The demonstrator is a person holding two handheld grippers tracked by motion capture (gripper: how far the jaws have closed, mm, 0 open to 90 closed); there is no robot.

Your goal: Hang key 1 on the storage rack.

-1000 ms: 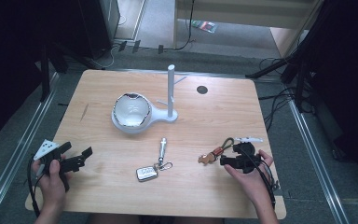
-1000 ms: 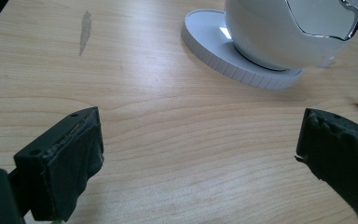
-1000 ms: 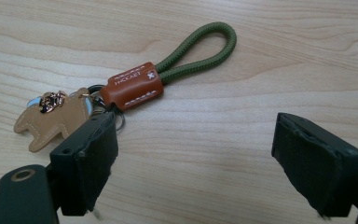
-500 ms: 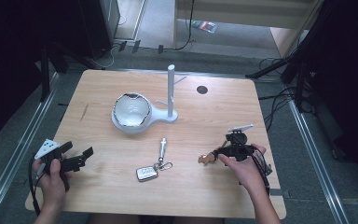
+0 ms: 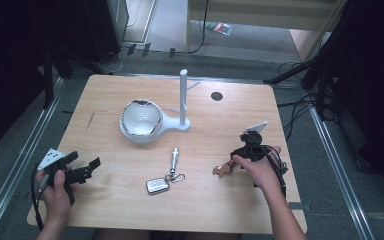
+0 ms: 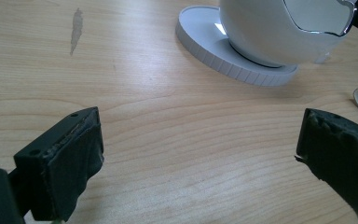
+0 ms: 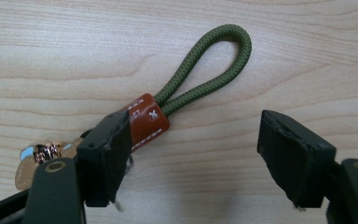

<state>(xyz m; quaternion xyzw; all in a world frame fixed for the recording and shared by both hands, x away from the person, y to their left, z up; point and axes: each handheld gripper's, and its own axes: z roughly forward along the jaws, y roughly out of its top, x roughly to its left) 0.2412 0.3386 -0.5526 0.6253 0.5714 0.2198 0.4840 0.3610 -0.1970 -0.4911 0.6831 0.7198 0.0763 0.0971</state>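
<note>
Right hand-held gripper (image 7: 193,154), jaws closing, over green cord loop (image 7: 205,70)

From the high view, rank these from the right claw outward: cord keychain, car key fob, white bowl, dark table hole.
1. Cord keychain: at the right claw, on its left.
2. Car key fob: front centre.
3. Dark table hole and white bowl: farther back; too close to call.

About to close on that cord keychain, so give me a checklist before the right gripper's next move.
1. Right gripper jaws open, having just been closing: ok.
2. Green cord loop between the jaws: not ok, it lies beyond them.
3. Brown leather tab centred: not ok, beside the left pad.
4. Keychain flat on table: ok.
5. Left gripper open, parked away: ok.
6. White stand upright: ok.
</note>
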